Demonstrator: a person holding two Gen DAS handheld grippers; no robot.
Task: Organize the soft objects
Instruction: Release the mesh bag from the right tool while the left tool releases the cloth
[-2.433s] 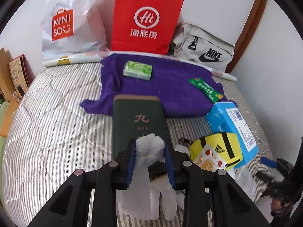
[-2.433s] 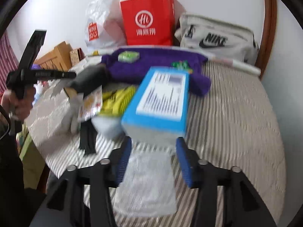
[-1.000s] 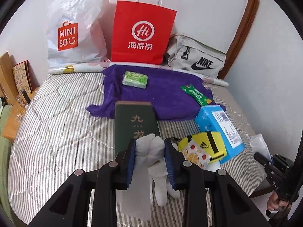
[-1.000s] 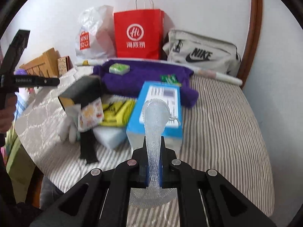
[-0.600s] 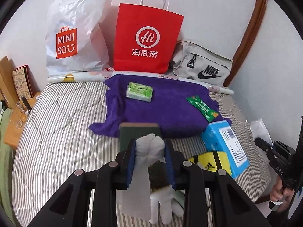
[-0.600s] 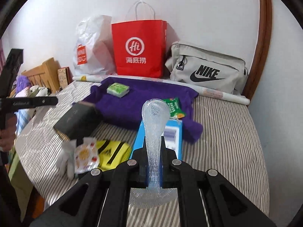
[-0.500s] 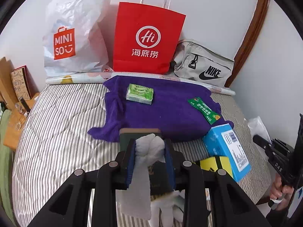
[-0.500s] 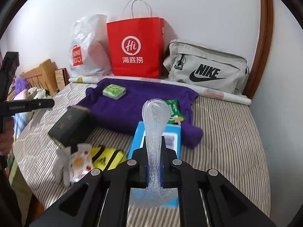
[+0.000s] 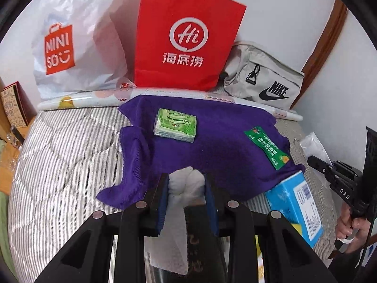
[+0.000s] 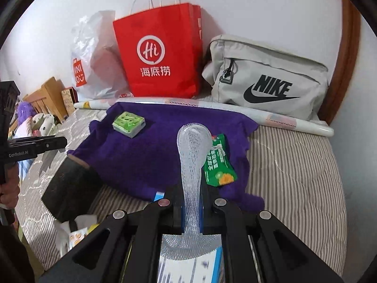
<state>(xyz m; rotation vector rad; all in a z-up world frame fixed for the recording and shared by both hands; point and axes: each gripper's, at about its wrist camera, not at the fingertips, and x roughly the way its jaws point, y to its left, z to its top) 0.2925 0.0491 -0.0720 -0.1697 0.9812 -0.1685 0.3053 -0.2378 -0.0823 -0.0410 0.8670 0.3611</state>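
Striped bedding point(image 9: 59, 165) carries a purple towel point(image 9: 212, 146) below a red paper bag point(image 9: 186, 37). Above it, the left gripper point(image 9: 186, 186) is clamped on a white cloth glove point(image 9: 185, 181), while the right gripper point(image 10: 190, 208) pinches a white foam net sleeve point(image 10: 192, 155) (very light, springy). Either soft piece could slide from the pads or snag the green sachet point(image 10: 218, 165) if dragged low.

A bunched white cloth point(image 9: 186, 184) hangs above the purple towel's point(image 9: 212, 146) near edge; beside it, a white foam net sleeve point(image 10: 192, 162) stands upright.
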